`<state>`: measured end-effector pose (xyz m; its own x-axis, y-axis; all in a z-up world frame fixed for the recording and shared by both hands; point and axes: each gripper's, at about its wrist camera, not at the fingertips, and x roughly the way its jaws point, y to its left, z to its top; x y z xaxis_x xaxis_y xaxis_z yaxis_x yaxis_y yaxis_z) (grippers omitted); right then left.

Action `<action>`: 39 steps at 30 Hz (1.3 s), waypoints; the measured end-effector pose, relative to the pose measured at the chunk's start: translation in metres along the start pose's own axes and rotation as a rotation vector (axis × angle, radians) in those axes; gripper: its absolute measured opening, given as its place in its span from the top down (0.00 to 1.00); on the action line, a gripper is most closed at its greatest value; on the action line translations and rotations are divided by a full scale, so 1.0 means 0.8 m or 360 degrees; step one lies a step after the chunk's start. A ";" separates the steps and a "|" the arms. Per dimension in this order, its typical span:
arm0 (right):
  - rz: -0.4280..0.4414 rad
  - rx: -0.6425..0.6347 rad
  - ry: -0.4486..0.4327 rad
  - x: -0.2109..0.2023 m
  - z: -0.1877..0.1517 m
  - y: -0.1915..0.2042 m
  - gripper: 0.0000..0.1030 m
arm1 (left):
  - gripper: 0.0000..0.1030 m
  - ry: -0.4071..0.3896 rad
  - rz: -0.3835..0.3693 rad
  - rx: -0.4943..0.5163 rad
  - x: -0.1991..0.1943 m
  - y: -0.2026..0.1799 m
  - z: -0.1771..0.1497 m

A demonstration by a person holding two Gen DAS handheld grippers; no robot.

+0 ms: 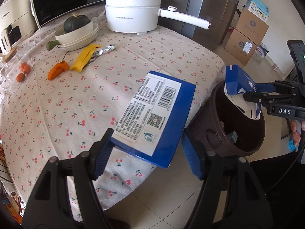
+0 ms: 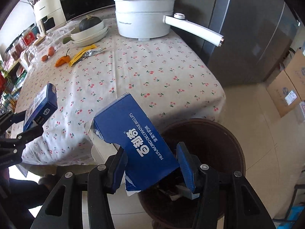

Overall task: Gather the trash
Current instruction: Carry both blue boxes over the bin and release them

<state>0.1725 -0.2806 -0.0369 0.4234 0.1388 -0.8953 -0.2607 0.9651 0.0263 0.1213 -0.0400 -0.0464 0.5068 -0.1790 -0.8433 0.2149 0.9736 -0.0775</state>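
Note:
My left gripper (image 1: pixel 146 148) is shut on a flat blue box with a white label (image 1: pixel 154 112) and holds it above the table's near edge. That box also shows in the right wrist view (image 2: pixel 41 105). My right gripper (image 2: pixel 150 164) is shut on an opened blue biscuit box (image 2: pixel 137 143) and holds it over the rim of a dark brown bin (image 2: pixel 219 143). In the left wrist view the biscuit box (image 1: pixel 238 82) hangs over the bin (image 1: pixel 228 126), which stands on the floor by the table. A yellow and silver wrapper (image 1: pixel 89 56) lies on the tablecloth.
A white electric pot (image 1: pixel 135 11) with a long handle stands at the table's far side. Stacked plates with a dark squash (image 1: pixel 76 32), an orange pepper (image 1: pixel 58 68) and small orange fruits (image 1: pixel 23 71) lie at the left. Cardboard boxes (image 1: pixel 246 36) stand on the floor.

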 end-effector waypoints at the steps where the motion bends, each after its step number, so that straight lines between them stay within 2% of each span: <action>1: -0.0004 0.0040 -0.0002 -0.002 -0.004 -0.011 0.49 | 0.31 0.0003 -0.0017 0.0022 0.004 -0.011 0.002; 8: -0.0083 0.0215 0.0053 0.000 -0.036 -0.074 0.48 | 0.31 0.0028 -0.0150 0.0156 0.037 -0.080 0.015; 16: -0.0171 0.0345 0.0067 -0.008 -0.069 -0.135 0.48 | 0.31 0.0087 -0.0247 0.0255 0.076 -0.140 0.021; 24: -0.0216 0.0450 0.0096 -0.015 -0.093 -0.179 0.48 | 0.31 0.0060 -0.0372 0.0414 0.100 -0.189 0.032; 26: -0.0219 0.0463 0.0100 -0.015 -0.095 -0.184 0.48 | 0.27 0.0055 -0.0447 0.0448 0.104 -0.196 0.034; 27: -0.0219 0.0467 0.0101 -0.016 -0.096 -0.186 0.48 | 0.22 0.0055 -0.0458 0.0460 0.106 -0.200 0.034; 31: -0.0221 0.0478 0.0103 -0.016 -0.097 -0.191 0.48 | 0.07 0.0036 -0.0401 0.0493 0.107 -0.205 0.038; 39: -0.0214 0.0452 0.0143 -0.007 -0.093 -0.182 0.48 | 0.03 0.0027 -0.0267 0.0405 0.091 -0.173 0.044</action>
<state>0.1437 -0.4382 -0.0689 0.3562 -0.0021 -0.9344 0.0500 0.9986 0.0168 0.1576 -0.1925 -0.0782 0.4330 -0.3298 -0.8389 0.4977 0.8634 -0.0826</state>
